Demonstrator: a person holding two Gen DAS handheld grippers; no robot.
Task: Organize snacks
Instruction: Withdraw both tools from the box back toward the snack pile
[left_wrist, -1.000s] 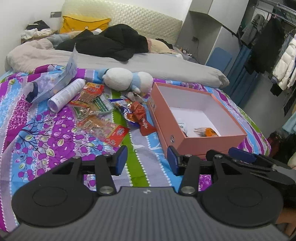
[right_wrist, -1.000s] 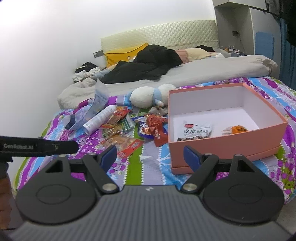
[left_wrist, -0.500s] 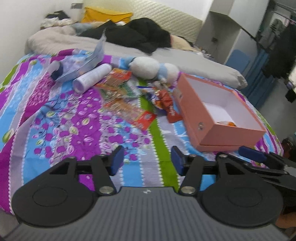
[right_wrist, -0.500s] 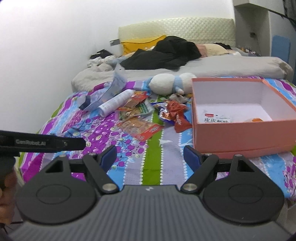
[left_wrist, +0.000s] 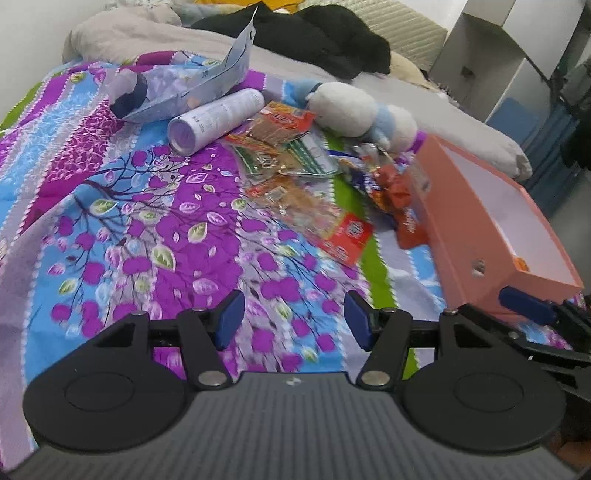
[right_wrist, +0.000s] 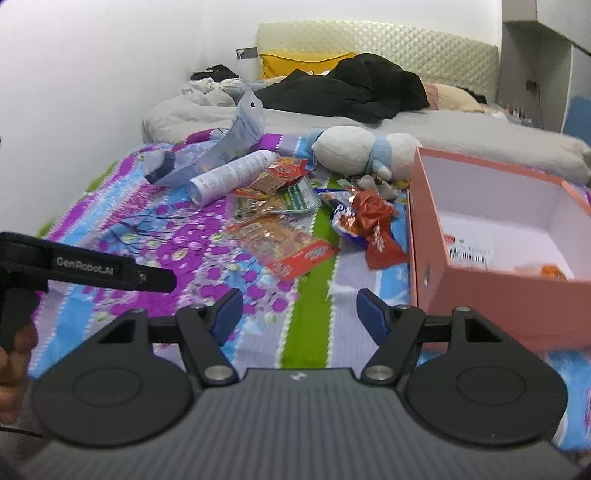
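Several snack packets lie in a pile on the flowered bedspread: a clear packet with a red label (left_wrist: 334, 227) (right_wrist: 291, 247), a green-and-orange packet (left_wrist: 291, 155) (right_wrist: 280, 195) and a crumpled red wrapper (left_wrist: 397, 201) (right_wrist: 375, 225). An open pink box (left_wrist: 476, 236) (right_wrist: 480, 291) stands to their right with a white packet (right_wrist: 469, 249) and an orange snack (right_wrist: 550, 271) inside. My left gripper (left_wrist: 293, 321) is open and empty, in front of the pile. My right gripper (right_wrist: 297, 314) is open and empty, near the box's front left corner.
A white tube (left_wrist: 218, 122) (right_wrist: 231, 175), a clear plastic bag (left_wrist: 192, 92) (right_wrist: 221, 147) and a plush toy (left_wrist: 360, 112) (right_wrist: 364, 151) lie behind the snacks. Grey blanket and black clothes (right_wrist: 347, 90) fill the far bed. The left gripper's handle (right_wrist: 88, 266) shows at left.
Both grippers have moved closer to the snack pile and lower over the bedspread. Their jaws stay open and empty.
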